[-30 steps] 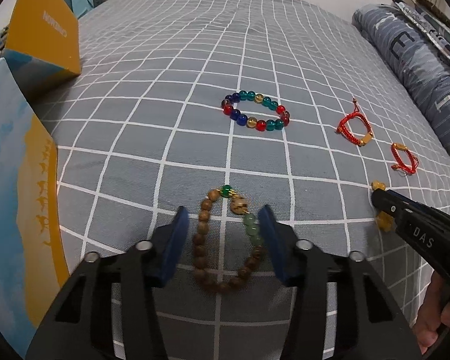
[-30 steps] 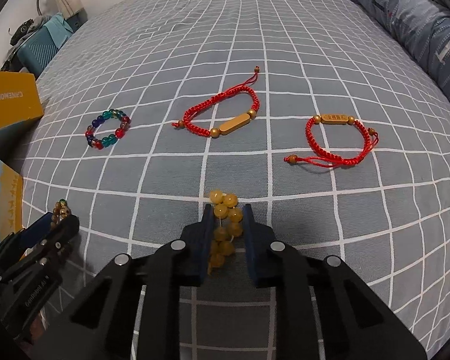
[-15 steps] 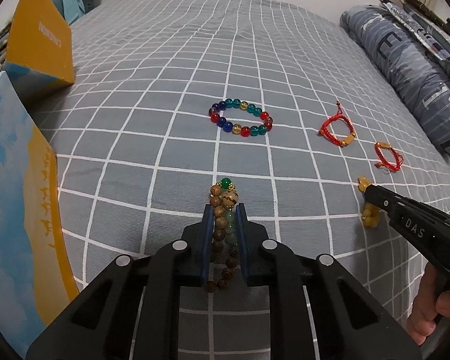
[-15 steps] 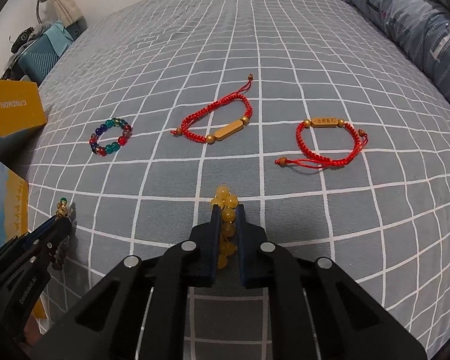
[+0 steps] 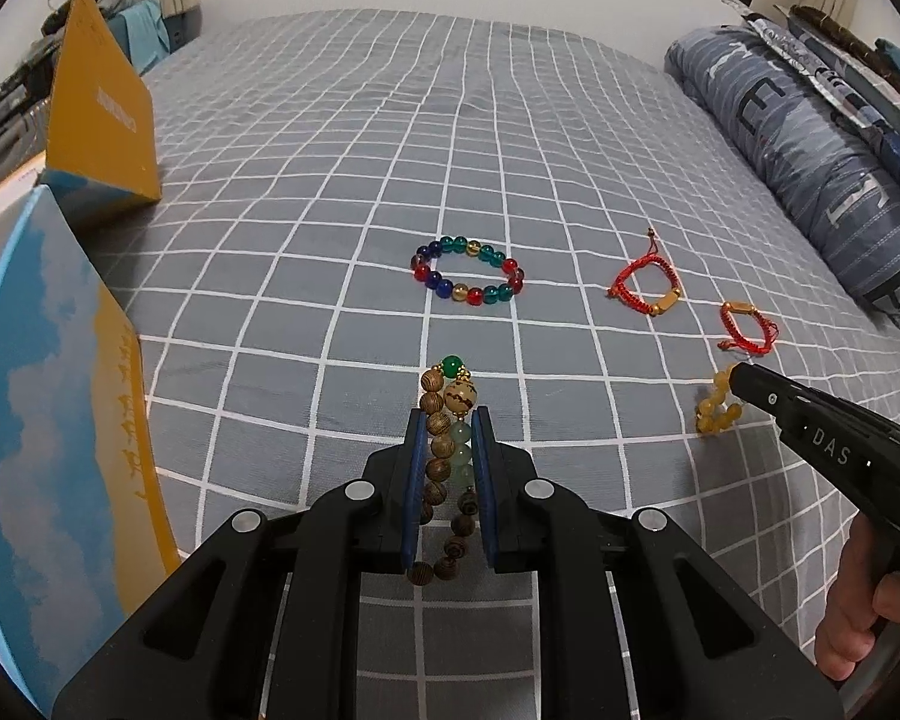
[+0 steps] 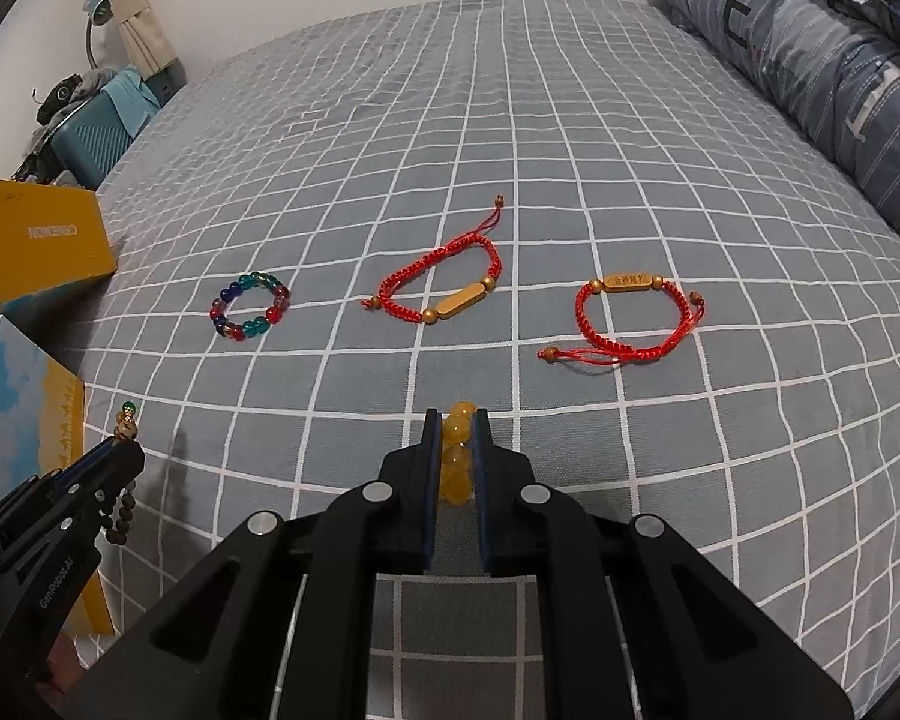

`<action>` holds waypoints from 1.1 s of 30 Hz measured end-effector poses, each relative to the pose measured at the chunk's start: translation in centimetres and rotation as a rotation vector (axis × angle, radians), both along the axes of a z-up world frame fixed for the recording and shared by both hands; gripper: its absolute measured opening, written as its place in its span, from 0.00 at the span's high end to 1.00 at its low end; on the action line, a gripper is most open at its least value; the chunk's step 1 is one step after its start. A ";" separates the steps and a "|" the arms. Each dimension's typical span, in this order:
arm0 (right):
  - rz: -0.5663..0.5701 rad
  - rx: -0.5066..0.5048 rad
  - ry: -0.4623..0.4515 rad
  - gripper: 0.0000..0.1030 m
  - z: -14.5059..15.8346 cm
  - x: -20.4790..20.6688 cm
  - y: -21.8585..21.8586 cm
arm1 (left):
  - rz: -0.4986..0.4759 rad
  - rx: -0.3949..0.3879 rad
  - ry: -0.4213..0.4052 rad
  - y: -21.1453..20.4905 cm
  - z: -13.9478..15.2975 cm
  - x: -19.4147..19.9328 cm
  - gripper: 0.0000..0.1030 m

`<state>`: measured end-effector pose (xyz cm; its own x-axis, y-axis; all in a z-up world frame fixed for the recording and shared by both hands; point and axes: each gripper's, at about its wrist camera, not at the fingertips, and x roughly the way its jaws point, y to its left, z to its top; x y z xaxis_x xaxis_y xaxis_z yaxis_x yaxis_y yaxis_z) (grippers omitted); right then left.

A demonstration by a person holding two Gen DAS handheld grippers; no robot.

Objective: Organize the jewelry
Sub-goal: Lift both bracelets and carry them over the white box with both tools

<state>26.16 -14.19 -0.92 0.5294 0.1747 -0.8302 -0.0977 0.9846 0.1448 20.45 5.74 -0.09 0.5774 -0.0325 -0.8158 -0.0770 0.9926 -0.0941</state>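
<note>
My left gripper (image 5: 448, 420) is shut on a wooden bead bracelet (image 5: 439, 457) with a green bead, held above the grey checked bedspread (image 5: 306, 240). My right gripper (image 6: 455, 417) is shut on a yellow bead bracelet (image 6: 455, 456), also lifted; it shows in the left wrist view (image 5: 714, 408) too. A multicoloured glass bead bracelet (image 5: 468, 270) lies ahead on the bed. Two red cord bracelets with gold bars lie to its right, one (image 6: 444, 288) nearer the middle and one (image 6: 630, 318) further right.
A blue and yellow box (image 5: 48, 420) stands at the left edge of the bed, with a yellow box (image 5: 102, 114) behind it. A rolled grey-blue quilt (image 5: 810, 138) lies along the right side. A blue case (image 6: 96, 132) stands beyond the bed.
My left gripper closed on the wooden bracelet and raised it. My right gripper tightened on the yellow bracelet and raised it off the bed. Both views pulled back from the bedspread.
</note>
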 end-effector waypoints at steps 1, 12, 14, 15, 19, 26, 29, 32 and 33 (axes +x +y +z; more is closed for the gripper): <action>0.001 0.000 -0.002 0.91 0.1 0.0 0.1 | -0.001 0.000 -0.001 0.0 0.1 -0.1 0.86; 0.005 -0.020 -0.051 0.91 1.8 -1.1 0.6 | -0.003 0.008 -0.030 0.1 1.7 -1.1 0.86; 0.008 -0.025 -0.059 0.91 2.0 -1.3 0.7 | -0.002 0.010 -0.034 0.1 2.0 -1.3 0.86; 0.008 -0.026 -0.062 0.91 2.2 -1.3 0.7 | -0.002 0.012 -0.038 0.1 2.2 -1.4 0.86; 0.009 -0.028 -0.072 0.91 2.7 -1.7 0.9 | 0.000 0.016 -0.047 0.3 2.8 -1.8 0.86; 0.014 -0.043 -0.105 0.91 4.1 -2.8 1.2 | 0.001 0.024 -0.069 0.5 4.0 -2.9 0.86; 0.016 -0.049 -0.117 0.91 4.6 -3.2 1.3 | 0.002 0.028 -0.080 0.5 4.6 -3.5 0.86; 0.021 -0.053 -0.132 0.91 5.4 -3.7 1.5 | 0.001 0.032 -0.089 0.5 5.1 -4.1 0.86; 0.022 -0.056 -0.141 0.91 5.8 -4.0 1.6 | 0.001 0.033 -0.091 0.5 5.3 -4.2 0.86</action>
